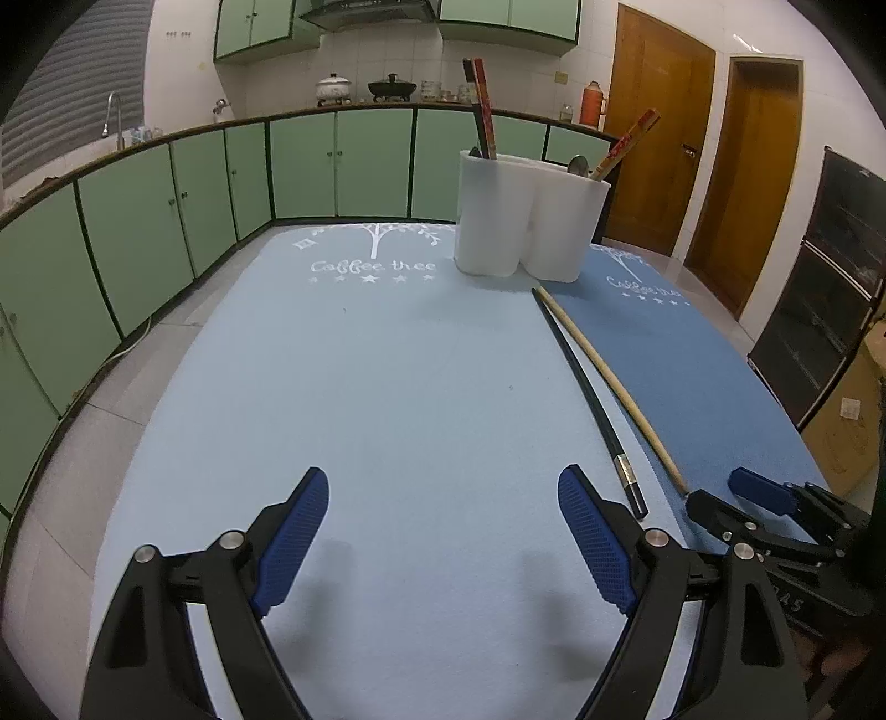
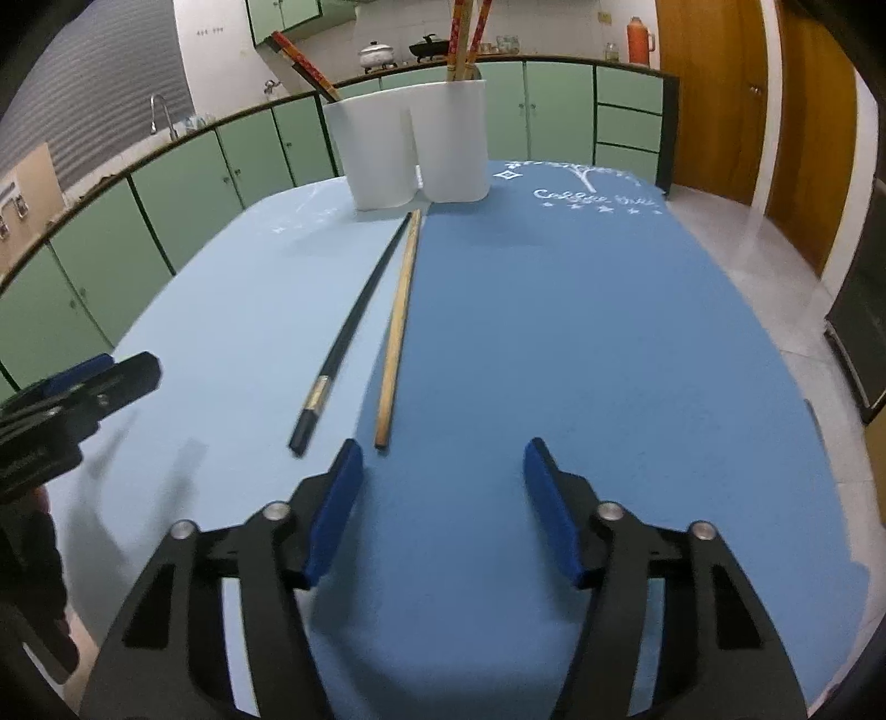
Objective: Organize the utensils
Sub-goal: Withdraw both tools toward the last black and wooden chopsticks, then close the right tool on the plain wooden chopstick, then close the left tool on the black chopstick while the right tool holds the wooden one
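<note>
Both claws are hanging released above the counter, gripping nothing. Left claw (image 1: 443, 531) is hovering over the pale blue felt mat (image 1: 354, 387), its ribbed blue pads (image 1: 293, 543) spread wide apart with bare mat showing between them. Right claw (image 2: 443, 498) is hovering over the darker blue felt mat (image 2: 581, 343), its smooth blue pads (image 2: 335, 509) likewise parted, and its left pad is sitting just short of the near ends of two loose chopsticks.

Those chopsticks are lying side by side along the seam where the two mats meet, close together at the far tips and spreading slightly toward the near ends. One is a slim black chopstick (image 2: 354, 321) with a silver-coloured metal band near its blunt end, resting on the pale mat. Its neighbour is a plain light wooden chopstick (image 2: 398, 327), lying just on the darker mat's edge. Both are pointing their far tips at the base of a white plastic two-compartment utensil holder (image 2: 410, 149), which is standing upright at the far end of the counter, straddling the two mats.

Red patterned chopsticks (image 2: 468, 33) are sticking up out of the holder's right compartment, and another red and dark pair (image 2: 304, 61) is leaning out of the left one. A metal spoon bowl (image 1: 578, 165) is peeking over the rim in the left wrist view.
</note>
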The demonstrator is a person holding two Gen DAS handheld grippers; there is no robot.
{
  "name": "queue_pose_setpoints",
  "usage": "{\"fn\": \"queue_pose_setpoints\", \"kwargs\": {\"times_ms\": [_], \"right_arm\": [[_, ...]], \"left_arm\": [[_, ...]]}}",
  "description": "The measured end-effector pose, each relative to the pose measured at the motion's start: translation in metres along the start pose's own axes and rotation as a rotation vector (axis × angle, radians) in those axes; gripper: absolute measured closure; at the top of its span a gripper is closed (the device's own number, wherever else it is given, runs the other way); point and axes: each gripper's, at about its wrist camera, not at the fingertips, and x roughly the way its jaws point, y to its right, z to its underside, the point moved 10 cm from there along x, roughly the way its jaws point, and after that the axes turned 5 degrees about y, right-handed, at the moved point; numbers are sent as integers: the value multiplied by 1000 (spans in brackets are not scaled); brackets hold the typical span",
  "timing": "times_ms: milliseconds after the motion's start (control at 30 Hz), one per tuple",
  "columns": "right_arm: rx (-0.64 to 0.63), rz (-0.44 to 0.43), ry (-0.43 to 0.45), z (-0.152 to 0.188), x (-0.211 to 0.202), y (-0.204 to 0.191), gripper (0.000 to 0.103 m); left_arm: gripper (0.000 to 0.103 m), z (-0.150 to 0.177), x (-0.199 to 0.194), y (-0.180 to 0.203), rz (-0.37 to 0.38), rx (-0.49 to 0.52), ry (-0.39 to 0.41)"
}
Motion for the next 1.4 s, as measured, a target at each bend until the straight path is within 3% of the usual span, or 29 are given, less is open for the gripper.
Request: {"fn": "queue_pose_setpoints", "kwargs": {"times_ms": [233,367,500,833,1033,1400], "right_arm": [[-38,2,12,-4,8,-12,76],[-54,-13,15,-4,9,-15,99],[-46,-33,12,-4,7,-13,99],[23,10,26,-3,-11,28,99],[51,18,36,-2,-16,43,99],[85,17,56,-3,-23,62,99]], "left_arm": [[20,2,1,6,7,4,-3],[20,2,3,12,14,9,-8],[20,4,5,20,22,8,-15],[25,16,21,58,65,-2,-57],[37,23,32,76,71,-21,-85],[72,25,38,97,16,12,-60]]}}
